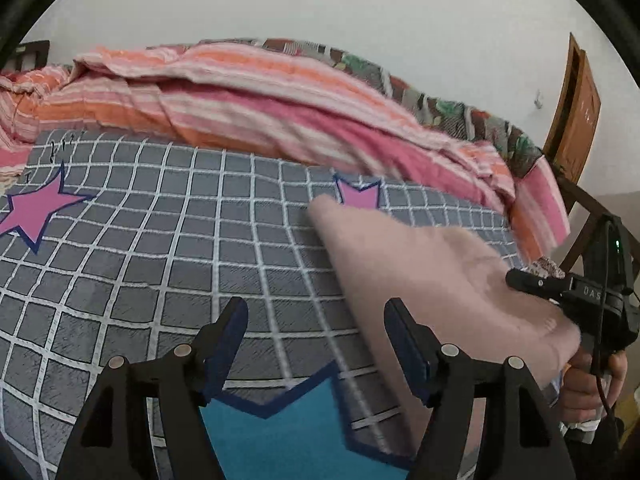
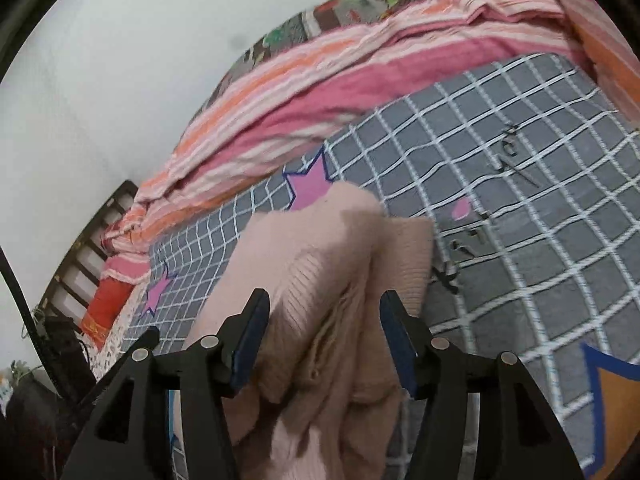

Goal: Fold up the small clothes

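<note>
A pale pink knitted garment (image 1: 424,276) lies on the grey checked bedsheet (image 1: 160,240), to the right of my left gripper (image 1: 316,312). The left gripper is open and empty, over the sheet and a blue star print. In the left wrist view the right gripper (image 1: 520,278) reaches over the garment from the right. In the right wrist view the garment (image 2: 320,264) lies rumpled, partly folded, between and below the open fingers of my right gripper (image 2: 324,316). Whether the fingers touch the cloth is unclear.
A pink and orange striped blanket (image 1: 256,96) is bunched along the far side of the bed, against a white wall. A wooden door (image 1: 576,108) stands at the right. A slatted headboard (image 2: 92,248) and a red pillow (image 2: 108,312) show at the left.
</note>
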`<act>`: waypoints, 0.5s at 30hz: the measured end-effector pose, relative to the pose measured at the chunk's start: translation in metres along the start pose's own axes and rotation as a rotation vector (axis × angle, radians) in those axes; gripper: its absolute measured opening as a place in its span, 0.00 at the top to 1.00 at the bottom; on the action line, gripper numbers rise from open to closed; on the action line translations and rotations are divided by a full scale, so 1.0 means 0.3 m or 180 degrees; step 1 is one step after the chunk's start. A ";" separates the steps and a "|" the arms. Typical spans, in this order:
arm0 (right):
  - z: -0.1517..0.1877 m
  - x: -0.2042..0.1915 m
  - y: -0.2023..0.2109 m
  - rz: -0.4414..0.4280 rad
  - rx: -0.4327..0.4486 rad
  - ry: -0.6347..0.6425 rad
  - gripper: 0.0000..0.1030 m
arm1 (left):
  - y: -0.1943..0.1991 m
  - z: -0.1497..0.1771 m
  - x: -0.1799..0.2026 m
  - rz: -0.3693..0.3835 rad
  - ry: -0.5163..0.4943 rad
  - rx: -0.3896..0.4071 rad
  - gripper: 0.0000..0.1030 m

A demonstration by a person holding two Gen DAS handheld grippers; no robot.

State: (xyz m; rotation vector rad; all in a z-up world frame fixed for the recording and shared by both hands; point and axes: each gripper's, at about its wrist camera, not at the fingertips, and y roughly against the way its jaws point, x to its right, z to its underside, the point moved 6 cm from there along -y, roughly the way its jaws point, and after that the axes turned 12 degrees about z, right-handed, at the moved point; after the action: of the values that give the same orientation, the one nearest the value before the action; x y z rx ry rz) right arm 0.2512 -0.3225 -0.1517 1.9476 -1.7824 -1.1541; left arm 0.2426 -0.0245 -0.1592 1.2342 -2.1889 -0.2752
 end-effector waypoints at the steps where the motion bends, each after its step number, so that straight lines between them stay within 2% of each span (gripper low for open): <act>1: 0.000 -0.006 -0.016 -0.0009 -0.0033 0.0007 0.45 | 0.006 0.000 -0.013 0.0004 0.0012 0.0013 0.33; 2: 0.003 -0.012 -0.038 -0.0006 -0.0085 0.0004 0.47 | 0.007 0.000 -0.022 0.0036 0.0044 0.0014 0.33; 4: 0.013 -0.016 -0.071 0.0007 -0.0186 -0.0015 0.63 | 0.008 0.002 -0.028 0.0069 0.0082 0.0002 0.33; 5: 0.015 -0.015 -0.077 0.0016 -0.0186 -0.0028 0.66 | 0.008 0.003 -0.033 0.0077 0.0091 -0.0002 0.33; 6: 0.012 -0.017 -0.070 0.0004 -0.0103 -0.0019 0.77 | 0.008 0.004 -0.035 0.0080 0.0088 -0.0007 0.33; 7: 0.008 -0.024 -0.058 -0.0011 -0.0037 0.0033 0.81 | 0.007 0.006 -0.037 0.0079 0.0086 -0.0012 0.33; 11: -0.016 -0.063 0.059 -0.0129 0.0519 0.0359 0.84 | 0.015 0.012 -0.045 0.0150 0.0192 -0.0010 0.33; 13: -0.018 -0.057 0.079 -0.0064 0.0614 0.0406 0.85 | 0.019 0.012 -0.049 0.0191 0.0245 -0.0009 0.33; 15: -0.004 -0.010 0.047 0.0175 0.0518 0.0375 0.89 | 0.020 0.013 -0.045 0.0205 0.0254 -0.0011 0.33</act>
State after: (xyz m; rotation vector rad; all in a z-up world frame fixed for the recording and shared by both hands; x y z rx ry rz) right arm 0.2421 -0.3232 -0.1406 1.9960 -1.9064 -0.8822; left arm 0.2414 -0.0104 -0.1651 1.1508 -2.1543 -0.1998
